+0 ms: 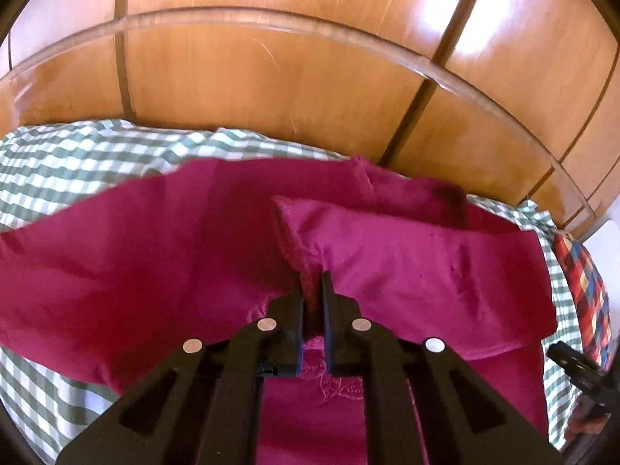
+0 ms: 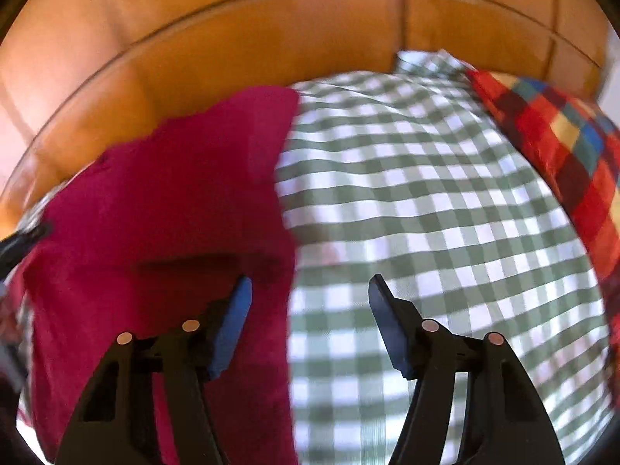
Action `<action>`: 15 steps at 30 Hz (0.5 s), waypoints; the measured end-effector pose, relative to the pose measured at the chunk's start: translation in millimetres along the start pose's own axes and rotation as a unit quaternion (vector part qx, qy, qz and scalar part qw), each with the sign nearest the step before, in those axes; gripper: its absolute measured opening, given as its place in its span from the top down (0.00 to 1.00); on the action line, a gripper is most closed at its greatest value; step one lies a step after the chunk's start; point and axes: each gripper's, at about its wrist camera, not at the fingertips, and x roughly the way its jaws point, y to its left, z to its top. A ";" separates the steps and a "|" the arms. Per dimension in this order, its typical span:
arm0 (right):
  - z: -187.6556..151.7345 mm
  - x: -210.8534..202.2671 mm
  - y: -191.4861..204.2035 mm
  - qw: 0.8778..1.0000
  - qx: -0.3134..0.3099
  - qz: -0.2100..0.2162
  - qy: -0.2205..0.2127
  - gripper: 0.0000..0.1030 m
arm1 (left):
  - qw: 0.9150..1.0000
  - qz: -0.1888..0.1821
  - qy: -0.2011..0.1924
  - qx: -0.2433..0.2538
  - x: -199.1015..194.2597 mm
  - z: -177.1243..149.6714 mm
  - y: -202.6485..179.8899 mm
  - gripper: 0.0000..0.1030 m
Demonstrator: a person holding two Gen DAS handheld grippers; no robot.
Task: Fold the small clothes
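The magenta garment [image 1: 155, 263], soft, light and floppy, lies on the green gingham sheet [image 2: 426, 213] below the wooden headboard [image 1: 271, 77], left claw [image 1: 313, 283] pinching a bunched fold, right claw [image 2: 308, 290] spread over its hem, the likely hold.

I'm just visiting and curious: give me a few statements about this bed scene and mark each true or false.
1. The left gripper is pinching a fold of the magenta cotton garment. True.
2. The right gripper is clamped on the garment. False: its jaws stand apart, with nothing pinched.
3. The garment lies on a green-and-white checked bedsheet. True.
4. A plain blue pillow sits at the sheet's right edge. False: a red, yellow and blue checked cloth lies there.
5. A glossy wooden headboard rises behind the bed. True.
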 end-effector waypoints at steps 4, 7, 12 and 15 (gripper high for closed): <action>10.1 -34.6 32.2 0.997 -0.050 0.040 -0.048 0.39 | 1.000 -0.003 -0.008 0.004 0.3 0.6 -1.8 0.92; 27.5 -22.6 53.0 0.995 -0.056 0.050 -0.058 0.39 | 1.000 0.004 -0.016 0.004 -1.4 6.4 1.4 0.92; 18.9 58.6 65.9 0.999 -0.033 -0.018 0.000 0.39 | 0.998 0.056 0.000 0.018 12.9 6.7 11.8 0.91; 4.6 54.8 73.2 0.997 -0.051 -0.038 -0.045 0.38 | 0.998 0.062 0.010 0.013 17.8 -3.8 24.9 0.84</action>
